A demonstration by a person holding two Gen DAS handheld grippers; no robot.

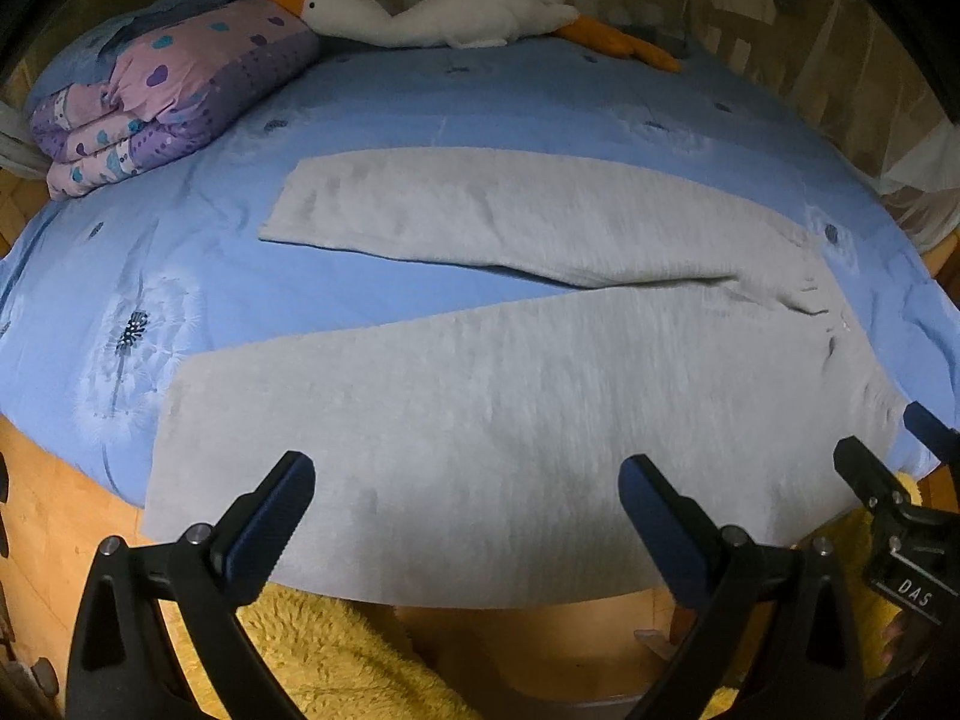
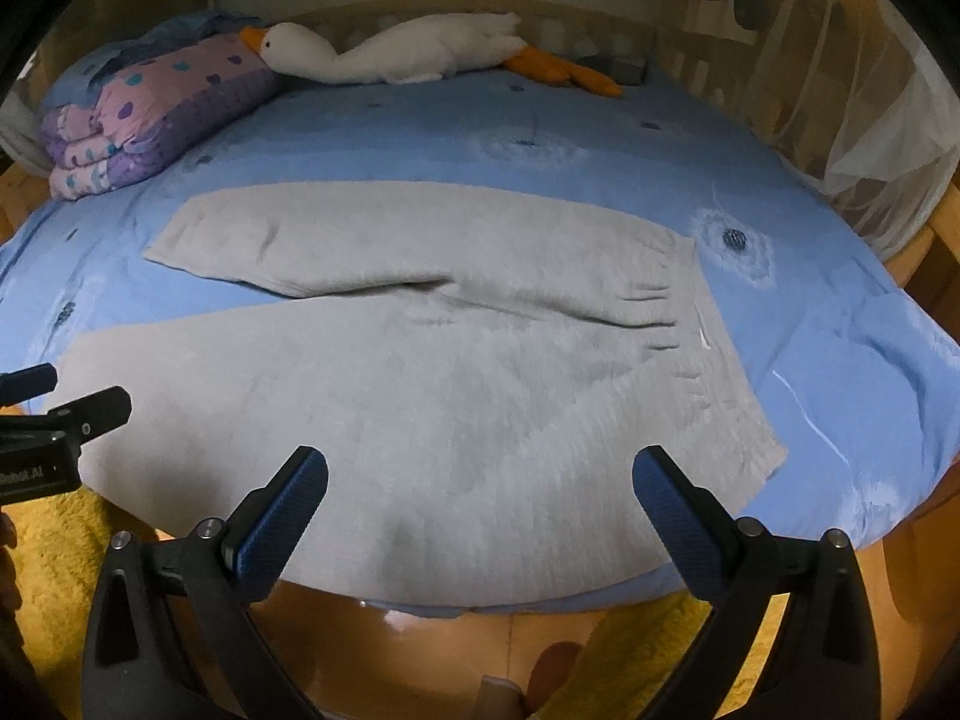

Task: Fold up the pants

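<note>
Grey pants (image 1: 480, 360) spread flat on the blue bed (image 1: 420, 102), waistband to the right, two legs running left in an open V, near leg hanging a little over the near edge of the mattress. Left hand-held gripper (image 1: 467, 495) poised above the near leg, jaws spread wide, nothing between them. Right hand-held gripper (image 2: 480, 489) likewise gaping and empty, hovering over the hip and seat area near the waistband (image 2: 702, 324). Folding not yet begun, by the look of it: no layer doubled anywhere. Soft, limp knit, probably light and fleecy, so likely to sag and drape from any pinch point rather than hold a line; not slippery, not fragile, some drag against the sheet to be expected. Best holds, judged from the layout: near hem corner on the left and near waistband corner on the right, lifted together to carry the near leg over onto the far leg (image 1: 456, 198). Folded quilt (image 1: 168, 96) and plush goose (image 1: 432, 15) at the far side, well apart from the work.
</note>
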